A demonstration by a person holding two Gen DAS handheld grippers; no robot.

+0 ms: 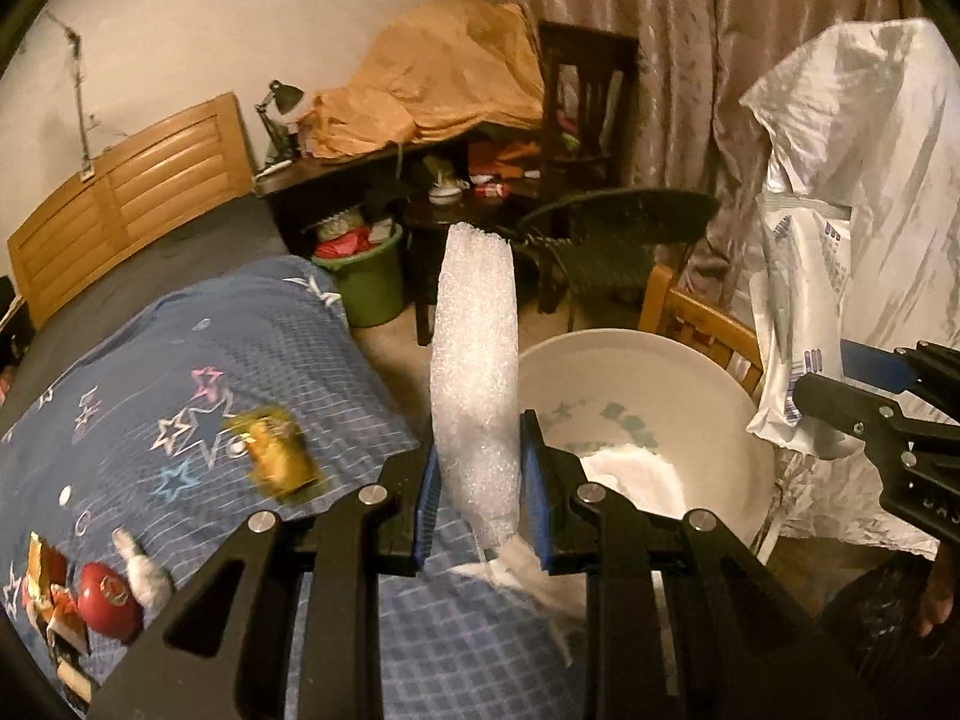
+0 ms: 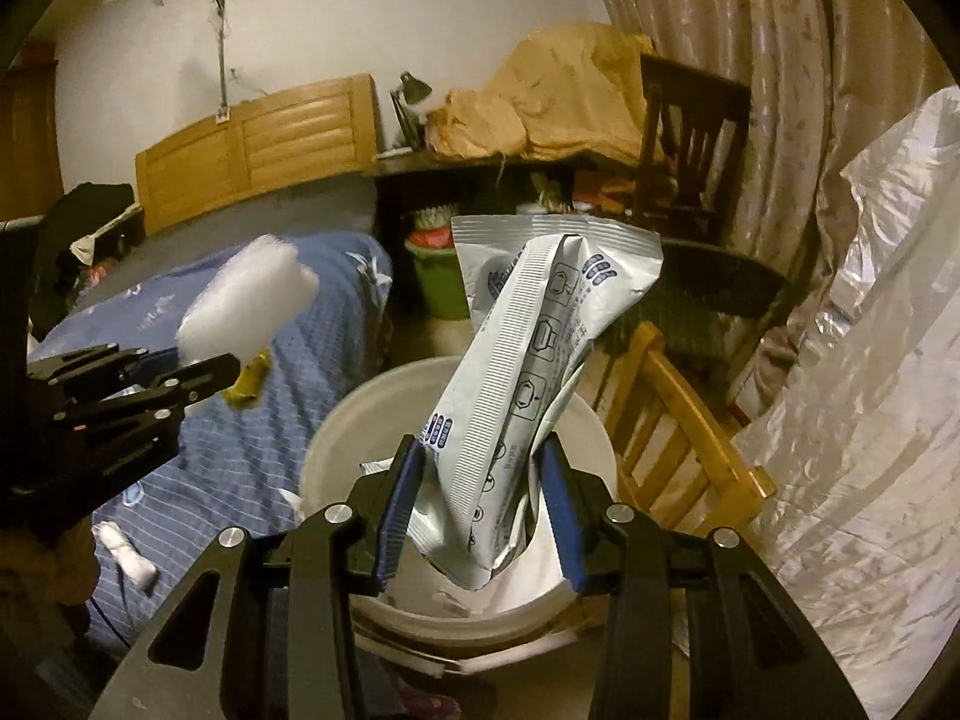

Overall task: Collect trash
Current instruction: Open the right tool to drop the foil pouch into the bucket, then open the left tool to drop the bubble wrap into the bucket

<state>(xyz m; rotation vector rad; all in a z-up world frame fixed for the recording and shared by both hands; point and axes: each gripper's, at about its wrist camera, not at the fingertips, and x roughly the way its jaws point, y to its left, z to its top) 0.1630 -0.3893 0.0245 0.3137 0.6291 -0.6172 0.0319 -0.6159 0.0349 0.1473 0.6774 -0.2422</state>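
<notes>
The left tongs [image 1: 480,480] are clenched on a strip of bubble wrap [image 1: 475,372] that stands upright between the blue pads, above the edge of the bed [image 1: 198,372] and just beside the white bucket [image 1: 708,384]. The right tongs [image 2: 480,516] grip a silver foil pouch [image 2: 528,372] (printed with small icons) over the bucket's mouth. A yellow wrapper [image 1: 277,447], blurred and possibly crumpled, and a red can [image 1: 111,600] lie on the blue blanket.
</notes>
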